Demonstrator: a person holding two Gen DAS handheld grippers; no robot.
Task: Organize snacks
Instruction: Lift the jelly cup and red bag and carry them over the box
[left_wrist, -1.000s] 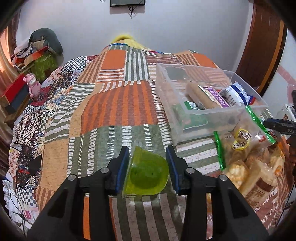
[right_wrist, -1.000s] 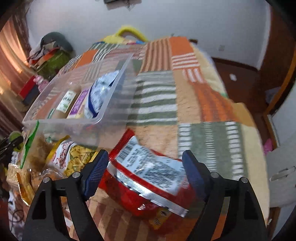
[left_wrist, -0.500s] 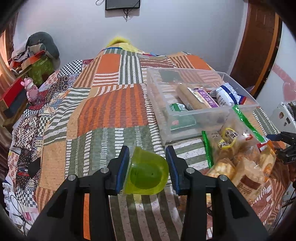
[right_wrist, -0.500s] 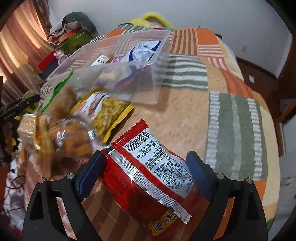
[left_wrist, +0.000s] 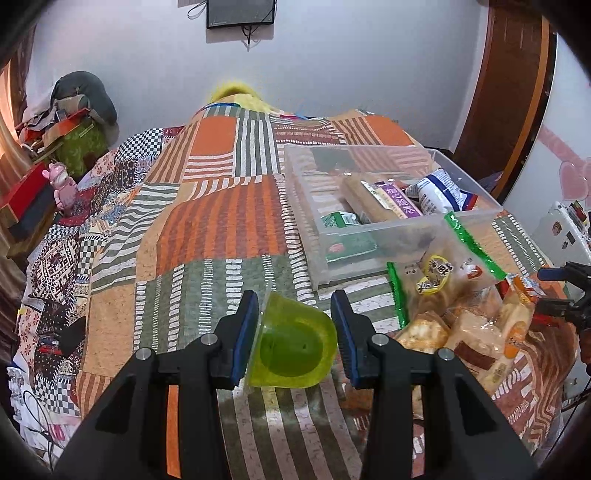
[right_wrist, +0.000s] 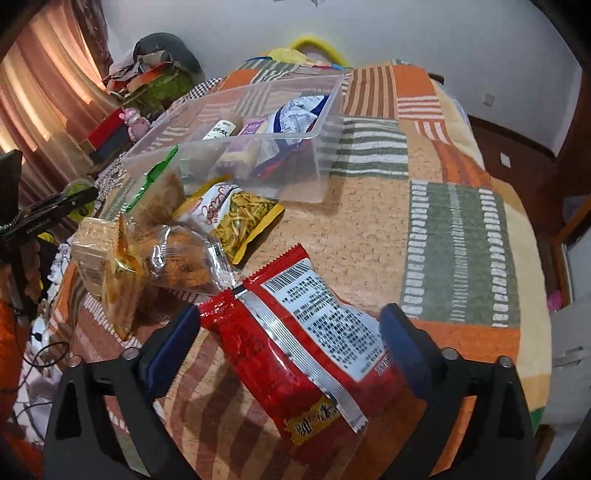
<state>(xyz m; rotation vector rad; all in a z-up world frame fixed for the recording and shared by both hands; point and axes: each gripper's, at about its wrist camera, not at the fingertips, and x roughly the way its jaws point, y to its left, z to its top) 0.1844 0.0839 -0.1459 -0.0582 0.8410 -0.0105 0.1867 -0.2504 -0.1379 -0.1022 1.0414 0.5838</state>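
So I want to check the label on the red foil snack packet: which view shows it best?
The right wrist view: the red foil snack packet fills the foreground between the right gripper fingers, its white barcode panel facing the camera. The left wrist view doesn't clearly show it; only the right gripper's tips show beyond the snack pile.

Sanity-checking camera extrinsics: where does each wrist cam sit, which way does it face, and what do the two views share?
Left wrist: on the left gripper, looking along its fingers over the quilted bed toward the far wall; its two fingers clamp a green jelly cup.
Right wrist: on the right gripper, facing across the bed; its fingers flank a red snack bag.
Shared: clear plastic bin and the loose snack pile.
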